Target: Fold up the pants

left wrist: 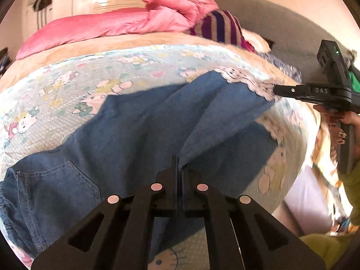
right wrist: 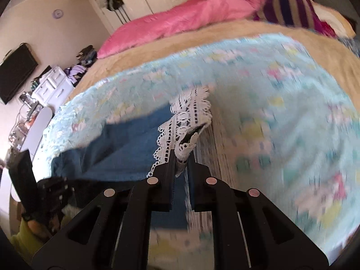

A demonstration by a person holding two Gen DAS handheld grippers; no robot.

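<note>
The blue denim pants [left wrist: 139, 130] are spread on the cartoon-print blanket [left wrist: 74, 83] of the bed, waistband and pocket at the near left, the legs running toward the far right, where a white lace hem [right wrist: 186, 117] trims the leg ends. The left gripper [left wrist: 178, 168] is closed on a raised ridge of denim near the middle of the garment, the fabric pinched between its fingers. The right gripper [right wrist: 183, 157] is clamped narrowly on the lace hem, which is drawn up off the blanket.

The step in hand is judged to be a fold of the legs, with the hem end lifted. For the next move, the hem would need to be carried over toward the waistband while the pinched ridge is kept as the fold line, then laid flat with edges matched.

The right view is heavily smeared, so the blanket pattern is lost there. The waistband is cut off at the near left edge. Whether one leg or both are caught in each grip cannot be told
</note>
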